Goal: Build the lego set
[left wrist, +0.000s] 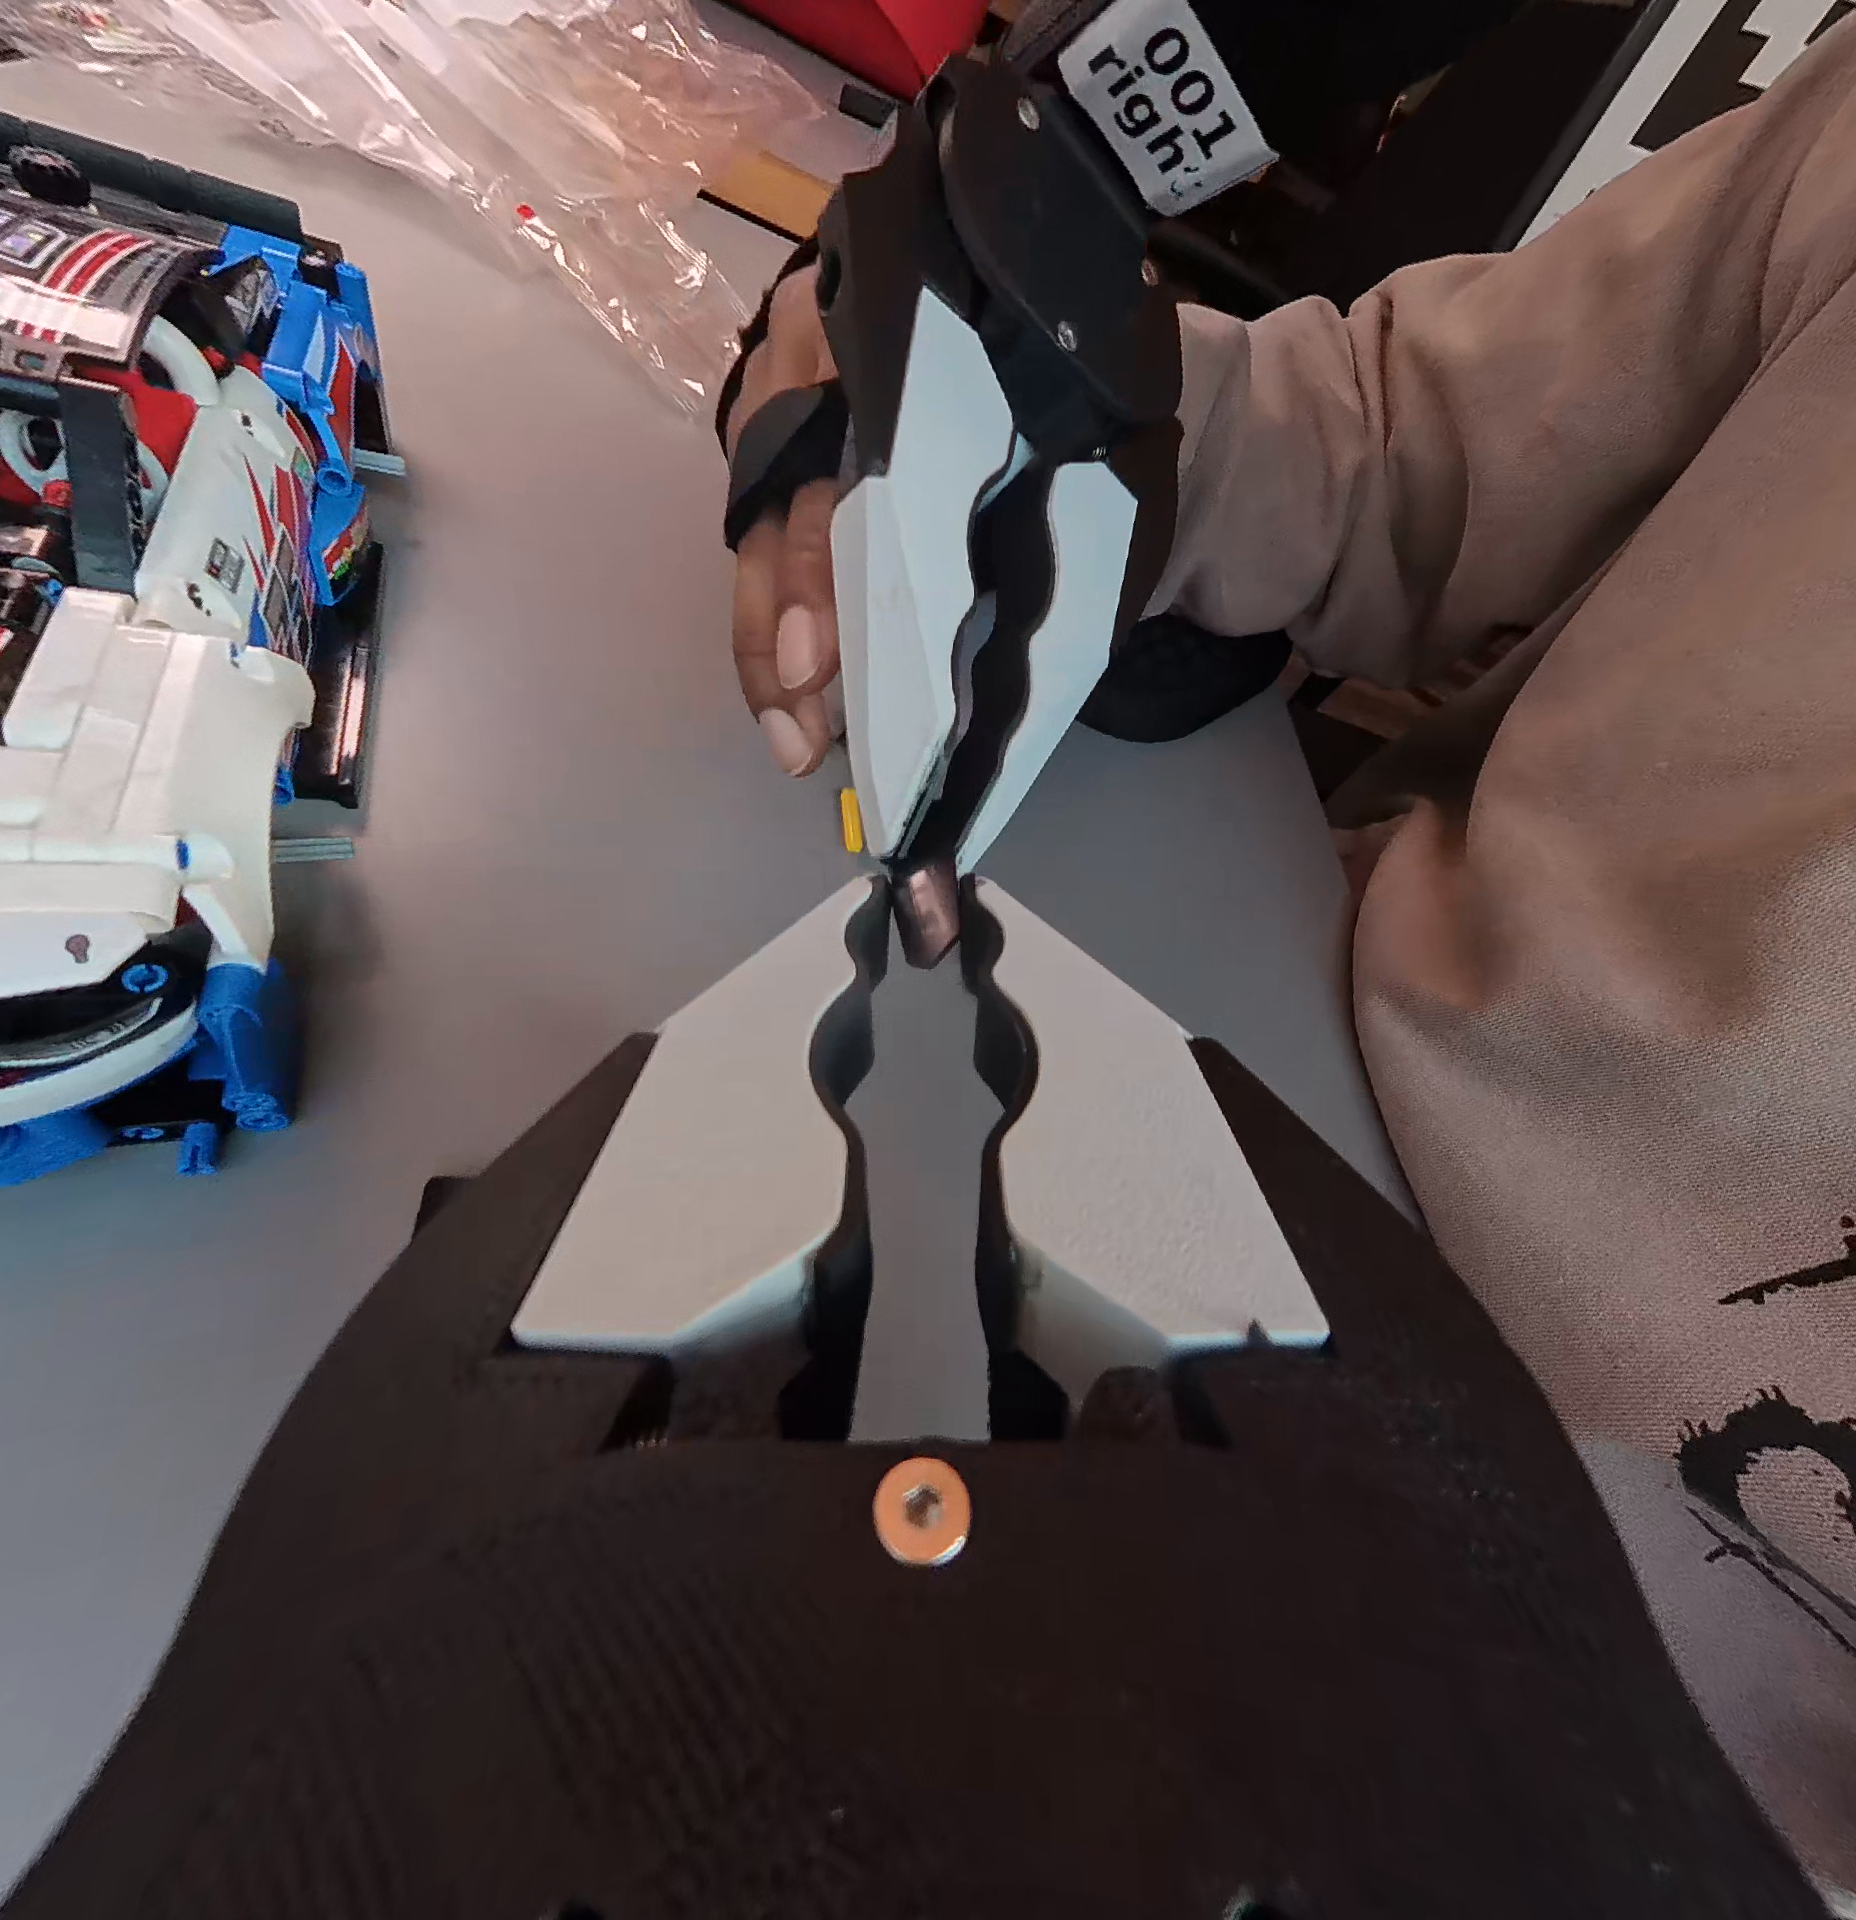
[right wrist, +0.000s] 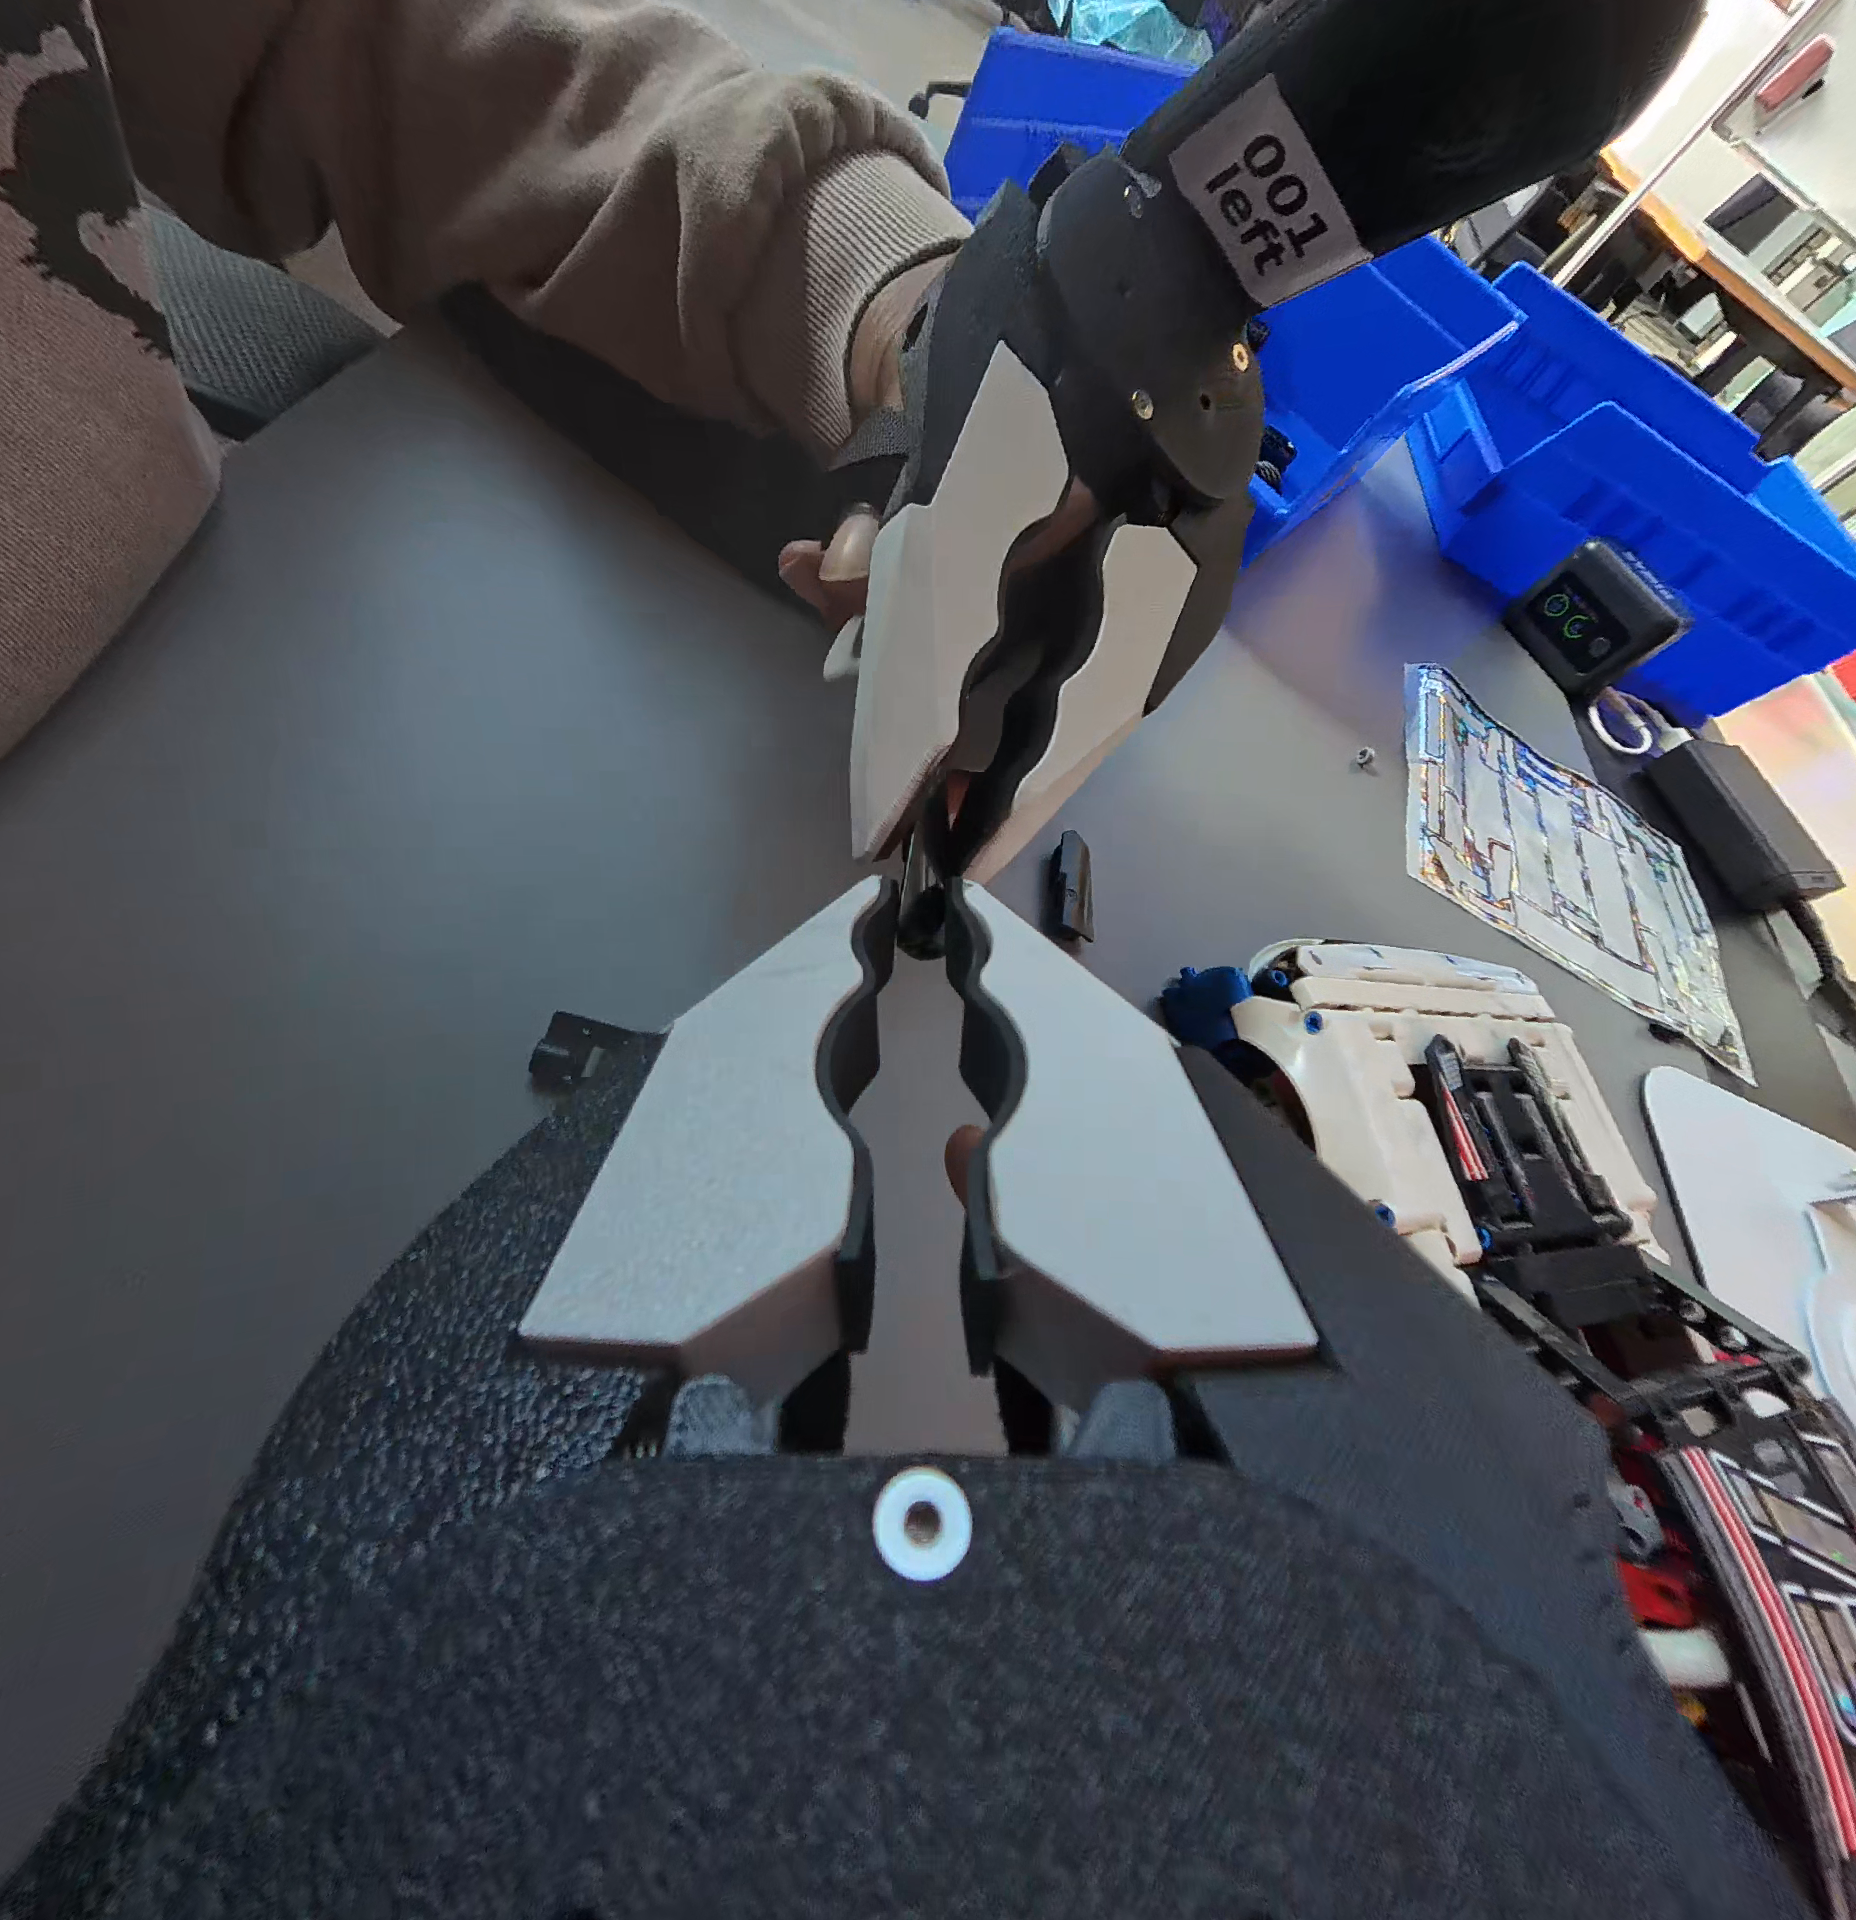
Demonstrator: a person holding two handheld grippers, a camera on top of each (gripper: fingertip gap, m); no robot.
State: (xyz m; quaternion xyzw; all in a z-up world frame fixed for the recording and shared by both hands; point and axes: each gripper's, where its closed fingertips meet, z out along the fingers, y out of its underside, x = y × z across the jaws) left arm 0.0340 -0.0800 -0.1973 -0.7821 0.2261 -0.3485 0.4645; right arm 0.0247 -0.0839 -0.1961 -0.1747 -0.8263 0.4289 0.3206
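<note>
Left wrist view: left gripper [left wrist: 926, 914] and right gripper [left wrist: 919, 847] meet tip to tip, both clamped on one small dark piece [left wrist: 926, 916], seemingly a handover.
Held: above table [left wrist: 550, 644], near its front edge.
Car model [left wrist: 145, 665]: parked aside, left.

To my far right, blue storage bins [right wrist: 1589, 447] stand in a row along the back of the grey table [right wrist: 384, 727]. A small black device with a lit screen [right wrist: 1589, 623] leans against them, next to a black power adapter [right wrist: 1734, 821] with its cable. At my left, a red object [left wrist: 851, 31] sits at the table's far edge
</note>
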